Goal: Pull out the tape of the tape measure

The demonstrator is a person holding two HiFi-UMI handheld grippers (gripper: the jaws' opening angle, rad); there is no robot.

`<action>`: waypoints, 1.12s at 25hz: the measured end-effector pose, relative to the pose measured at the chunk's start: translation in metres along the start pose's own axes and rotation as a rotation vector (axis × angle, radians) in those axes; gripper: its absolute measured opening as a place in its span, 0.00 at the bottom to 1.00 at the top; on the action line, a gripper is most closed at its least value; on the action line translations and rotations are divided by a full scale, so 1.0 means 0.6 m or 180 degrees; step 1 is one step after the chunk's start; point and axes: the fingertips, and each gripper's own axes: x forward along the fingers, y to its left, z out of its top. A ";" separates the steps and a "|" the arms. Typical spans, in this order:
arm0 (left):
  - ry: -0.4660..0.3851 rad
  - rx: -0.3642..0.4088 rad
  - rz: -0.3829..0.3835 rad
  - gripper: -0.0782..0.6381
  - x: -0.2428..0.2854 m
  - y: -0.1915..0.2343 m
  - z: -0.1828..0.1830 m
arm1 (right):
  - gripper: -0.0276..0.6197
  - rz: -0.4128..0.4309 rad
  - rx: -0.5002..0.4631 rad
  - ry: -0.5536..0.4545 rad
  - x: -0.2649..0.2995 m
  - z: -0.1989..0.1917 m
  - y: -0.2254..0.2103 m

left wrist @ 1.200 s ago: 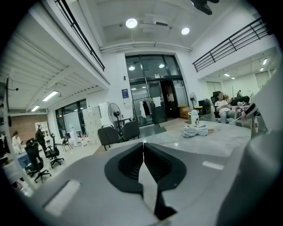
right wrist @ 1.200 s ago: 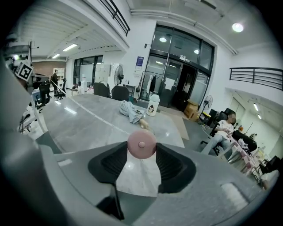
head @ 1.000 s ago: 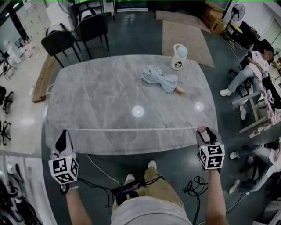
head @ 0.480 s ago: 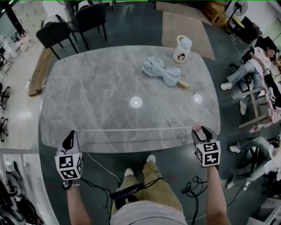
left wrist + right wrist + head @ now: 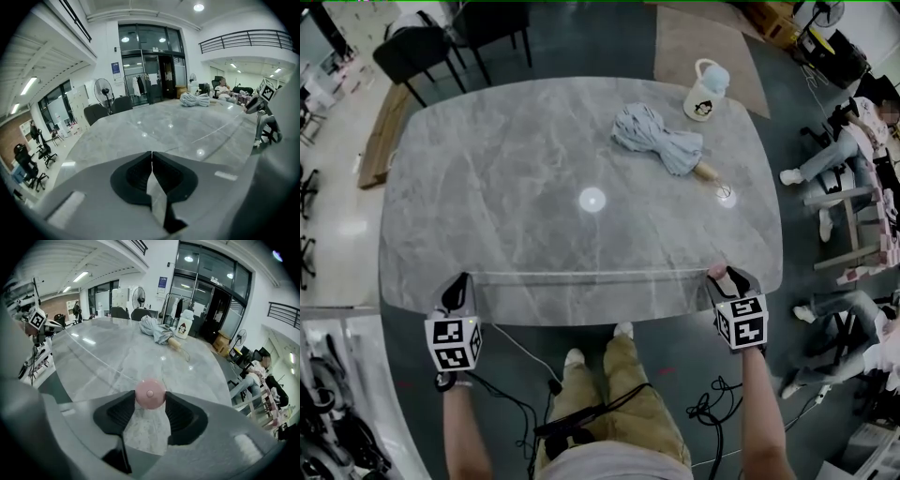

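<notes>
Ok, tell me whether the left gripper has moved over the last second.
Yes: the left gripper has sunk closer to the table, at its near left corner.

Print on the tape too small to read, seated person cut off by right edge

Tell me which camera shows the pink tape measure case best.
Right gripper view: the pink case sits large between the right gripper's jaws. Head view shows only a pink speck; left gripper view doesn't resolve it.

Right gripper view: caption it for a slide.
Right gripper clamps the pink tape measure; its tape stretches across the table toward the left gripper.
</notes>
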 end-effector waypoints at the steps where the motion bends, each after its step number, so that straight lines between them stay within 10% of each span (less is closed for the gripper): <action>1: 0.0038 0.0012 -0.0013 0.14 0.004 -0.002 -0.007 | 0.36 0.0015 0.0001 0.0024 0.005 -0.003 0.001; 20: 0.0486 0.0080 -0.0049 0.14 0.056 -0.015 -0.072 | 0.37 0.0246 -0.0031 0.0238 0.045 -0.024 0.012; 28: 0.0526 0.0070 -0.0194 0.29 0.062 -0.031 -0.076 | 0.37 0.0204 -0.0062 0.0233 0.044 -0.025 0.011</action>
